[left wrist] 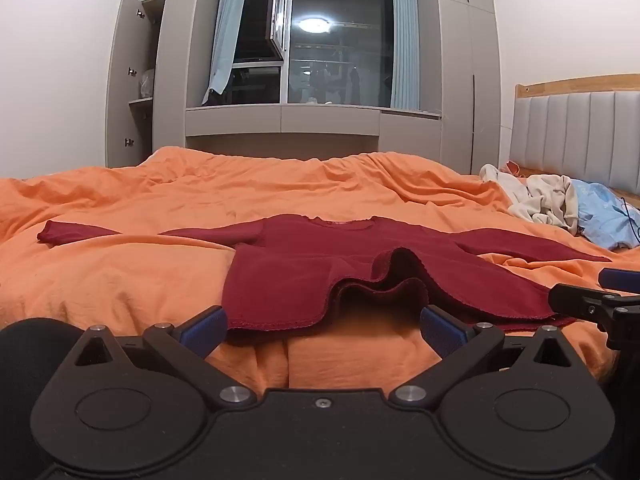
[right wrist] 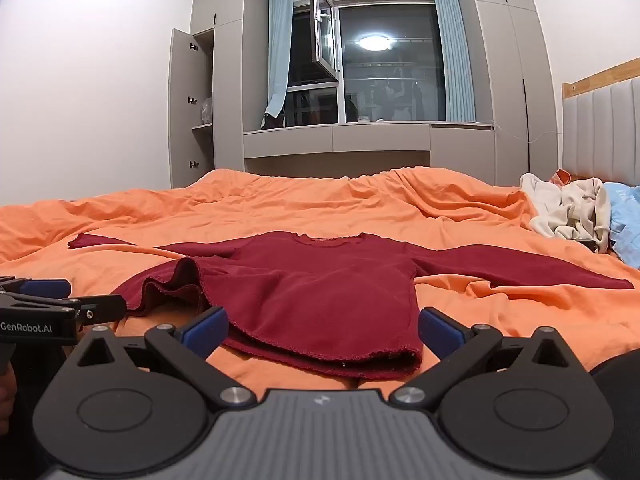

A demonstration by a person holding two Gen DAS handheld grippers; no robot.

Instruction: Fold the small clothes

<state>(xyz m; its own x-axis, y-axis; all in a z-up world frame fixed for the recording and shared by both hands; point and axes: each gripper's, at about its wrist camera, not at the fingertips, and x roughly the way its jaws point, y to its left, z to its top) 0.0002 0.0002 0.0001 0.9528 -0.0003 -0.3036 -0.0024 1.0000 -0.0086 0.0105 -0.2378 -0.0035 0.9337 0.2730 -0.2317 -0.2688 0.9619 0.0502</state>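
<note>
A dark red long-sleeved top [left wrist: 304, 268] [right wrist: 320, 284] lies face up on the orange bedsheet [left wrist: 120, 280] [right wrist: 480, 320], sleeves spread to both sides, neck away from me. Its hem is rumpled and lifted in a wave near the middle. My left gripper [left wrist: 322, 330] stands open just in front of the hem's left part, nothing between its blue pads. My right gripper [right wrist: 322, 330] is open too, at the hem's right corner, with the hem's edge lying between the pads untouched. Each gripper shows at the other view's edge.
A heap of cream and light blue clothes [left wrist: 560, 204] [right wrist: 576, 208] lies at the right by the padded headboard [left wrist: 580, 132]. Beyond the bed stand grey wardrobes [left wrist: 132, 80], one door open, and a dark window [left wrist: 340, 44].
</note>
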